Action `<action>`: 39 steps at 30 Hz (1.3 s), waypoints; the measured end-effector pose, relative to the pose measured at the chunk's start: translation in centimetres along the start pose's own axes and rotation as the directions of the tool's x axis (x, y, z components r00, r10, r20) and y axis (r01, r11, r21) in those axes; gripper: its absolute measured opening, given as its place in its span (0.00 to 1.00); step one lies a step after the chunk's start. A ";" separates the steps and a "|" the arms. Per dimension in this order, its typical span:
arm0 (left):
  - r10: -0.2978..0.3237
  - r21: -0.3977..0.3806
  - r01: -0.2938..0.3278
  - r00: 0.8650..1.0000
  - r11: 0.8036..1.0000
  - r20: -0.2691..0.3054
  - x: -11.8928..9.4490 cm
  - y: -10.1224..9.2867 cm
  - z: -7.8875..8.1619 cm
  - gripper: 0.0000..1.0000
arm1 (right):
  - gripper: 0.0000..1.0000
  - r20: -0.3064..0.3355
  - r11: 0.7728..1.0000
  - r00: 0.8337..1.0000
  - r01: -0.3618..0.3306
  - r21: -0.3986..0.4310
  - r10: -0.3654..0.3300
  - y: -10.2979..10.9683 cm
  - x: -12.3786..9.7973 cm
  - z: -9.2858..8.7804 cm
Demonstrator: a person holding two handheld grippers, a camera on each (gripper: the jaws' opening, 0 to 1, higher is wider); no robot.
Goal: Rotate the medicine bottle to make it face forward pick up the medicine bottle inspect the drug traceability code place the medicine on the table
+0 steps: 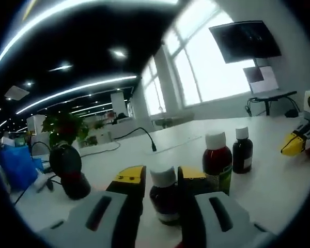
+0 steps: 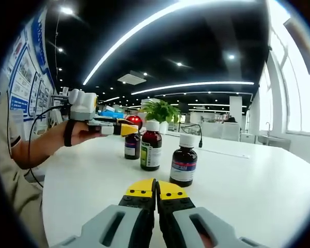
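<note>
A dark medicine bottle (image 1: 164, 200) with a white cap stands on the white table (image 1: 279, 191), between the yellow-tipped jaws of my left gripper (image 1: 160, 178), which press its sides. In the right gripper view the same bottle (image 2: 132, 146) is the farthest of three, and a hand holds the left gripper (image 2: 125, 129) at its cap. A red-brown bottle (image 1: 217, 161) (image 2: 151, 145) with a green label and a smaller dark bottle (image 1: 242, 151) (image 2: 184, 161) stand apart beside it. My right gripper (image 2: 156, 187) is shut on nothing, low over the table short of the nearest bottle; from the left gripper view it (image 1: 295, 142) sits at the right.
A black and red round device (image 1: 68, 168), a potted plant (image 1: 66, 126) (image 2: 158, 110) and a blue bag (image 1: 16, 164) stand along the table's far side. A black cable (image 1: 144, 135) runs over the table. A screen on a stand (image 1: 246, 39) is by the windows.
</note>
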State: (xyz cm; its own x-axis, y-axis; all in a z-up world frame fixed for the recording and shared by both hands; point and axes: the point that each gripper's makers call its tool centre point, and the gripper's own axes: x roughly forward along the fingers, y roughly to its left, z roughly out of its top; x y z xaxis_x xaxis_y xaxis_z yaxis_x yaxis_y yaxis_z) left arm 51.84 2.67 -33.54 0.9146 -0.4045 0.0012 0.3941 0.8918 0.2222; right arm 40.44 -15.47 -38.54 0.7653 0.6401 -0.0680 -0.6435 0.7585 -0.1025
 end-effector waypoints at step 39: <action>-0.206 -0.118 0.206 0.978 0.971 0.009 -0.2 -1.0 -0.4 0.13 | 0.00 0.003 1.000 1.000 -0.003 -0.003 0.003 -0.4 0.1 0.0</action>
State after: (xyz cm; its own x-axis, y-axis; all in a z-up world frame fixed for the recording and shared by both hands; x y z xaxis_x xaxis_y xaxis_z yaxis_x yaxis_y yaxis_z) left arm 51.29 1.95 -34.18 0.8126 -0.5817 -0.0355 0.5820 0.8069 0.1008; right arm 40.78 -15.72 -38.47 0.7633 0.6427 -0.0655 -0.6457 0.7563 -0.1050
